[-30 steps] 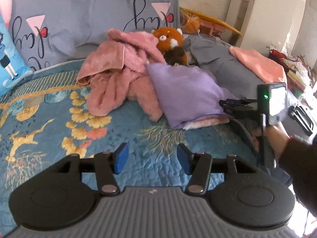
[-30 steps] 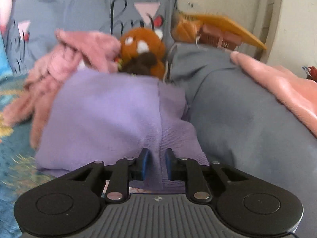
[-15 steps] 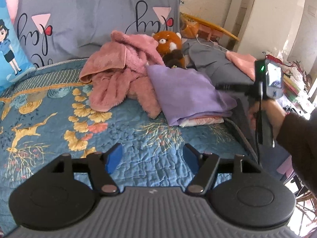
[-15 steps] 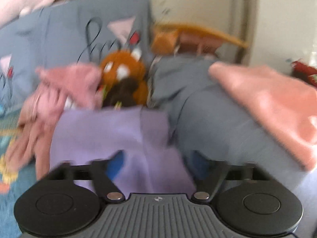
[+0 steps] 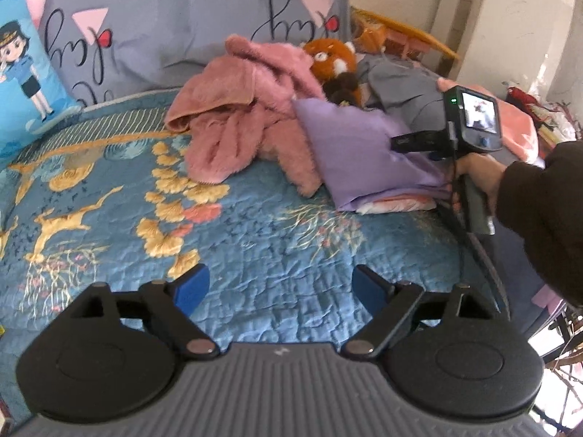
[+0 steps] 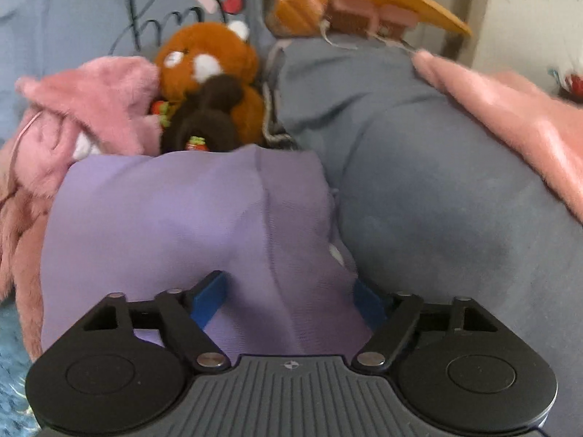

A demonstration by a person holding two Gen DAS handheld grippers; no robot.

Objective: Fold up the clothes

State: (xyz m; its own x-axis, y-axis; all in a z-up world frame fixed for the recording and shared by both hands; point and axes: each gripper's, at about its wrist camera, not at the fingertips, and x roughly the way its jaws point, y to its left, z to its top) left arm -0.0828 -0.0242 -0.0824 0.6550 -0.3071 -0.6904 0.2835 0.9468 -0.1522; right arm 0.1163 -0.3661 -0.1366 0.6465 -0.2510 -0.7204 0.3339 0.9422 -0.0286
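Right gripper [image 6: 289, 300] is hovering with blue fingers spread over our folded lilac knit garment [image 6: 189, 218], which is lying squared atop a stack beside the rumpled pink fleece robe [image 5: 247, 123]; left gripper [image 5: 280, 287] is waiting, splayed wide, above the blue quilted bedspread [image 5: 255, 247]

Right tool [image 6: 289, 298] is spread wide open, blue pads sitting over the folded purple garment [image 6: 189, 225] with nothing pinched. Just behind it there's a red panda plush [image 6: 211, 69], fuzzy pink clothing [image 6: 91, 109] on the left, and a grey blanket [image 6: 419, 167] on the right.
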